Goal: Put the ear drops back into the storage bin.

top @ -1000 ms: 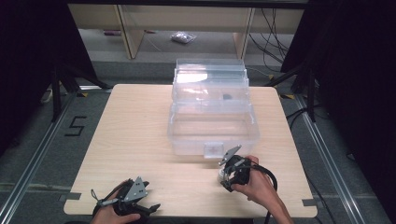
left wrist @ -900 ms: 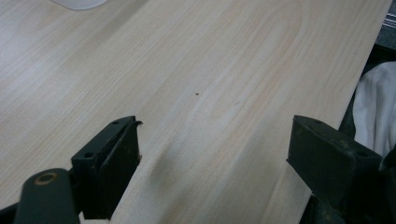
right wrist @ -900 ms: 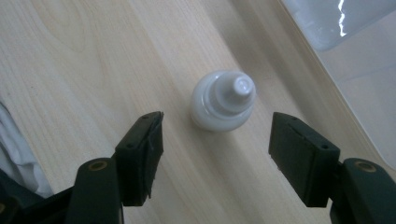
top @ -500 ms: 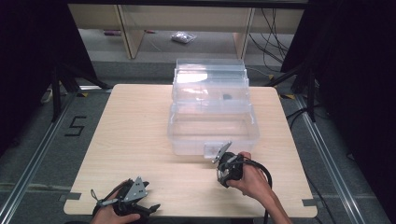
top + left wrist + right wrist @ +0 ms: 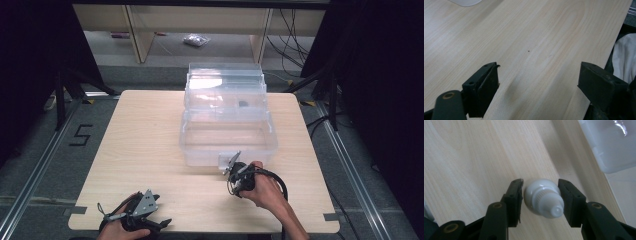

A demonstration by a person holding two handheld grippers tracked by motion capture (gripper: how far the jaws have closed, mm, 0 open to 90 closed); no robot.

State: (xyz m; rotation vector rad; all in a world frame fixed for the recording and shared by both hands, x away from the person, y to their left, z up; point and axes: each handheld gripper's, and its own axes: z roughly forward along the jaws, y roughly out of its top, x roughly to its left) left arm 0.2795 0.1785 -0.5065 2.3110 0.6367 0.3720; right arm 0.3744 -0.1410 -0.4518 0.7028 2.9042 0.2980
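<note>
A small white bottle [image 5: 544, 200] with a ribbed cap sits between the jaws of my right gripper [image 5: 540, 183], its cap pointing back at the camera. Both jaws press on its sides. In the high view my right gripper [image 5: 231, 166] hovers just in front of the clear plastic box [image 5: 200, 157], near its front latch. At the table's front edge my left gripper [image 5: 157, 220] rests in the person's hand. Its jaws stand wide apart over bare wood, so my left gripper [image 5: 539, 77] is open and holds nothing.
The clear box has its lid [image 5: 225, 80] raised at the back, and a small dark item [image 5: 243, 104] lies in its upper tray. The wooden table [image 5: 140, 150] spreads to the left. White cloth [image 5: 624, 57] hangs past the table edge.
My right gripper has moved a little left and forward, closer to the front of the clear box. The left gripper has stayed in place.
</note>
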